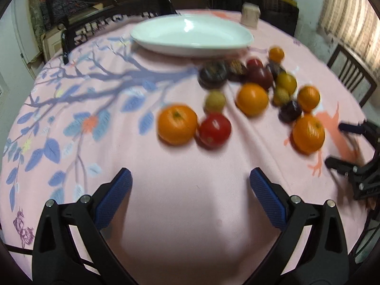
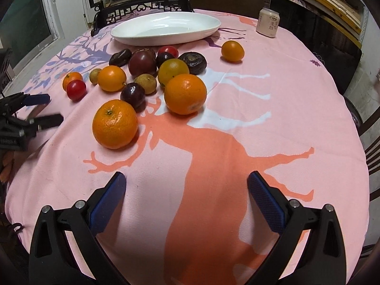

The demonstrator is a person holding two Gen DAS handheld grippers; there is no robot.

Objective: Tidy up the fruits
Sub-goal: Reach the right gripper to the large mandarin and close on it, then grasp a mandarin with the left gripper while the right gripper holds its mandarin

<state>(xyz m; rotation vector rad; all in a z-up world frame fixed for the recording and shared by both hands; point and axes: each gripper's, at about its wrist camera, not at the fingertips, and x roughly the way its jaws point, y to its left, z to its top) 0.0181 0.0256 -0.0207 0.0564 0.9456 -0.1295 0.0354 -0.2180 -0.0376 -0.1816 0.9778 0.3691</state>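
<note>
I had not started yet: the dish was empty, all the fruit lay on the table, and my left claw and right claw were both wide, holding nothing.

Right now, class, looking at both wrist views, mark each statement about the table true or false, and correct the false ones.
1. The white dish holds no fruit. True.
2. The right tongs are shut on an orange. False: they are open and hold nothing.
3. A can stands on the tablecloth beyond the fruit. True.
4. The red tomato sits in the dish. False: it lies on the cloth beside an orange.
5. The left tongs are open. True.
</note>
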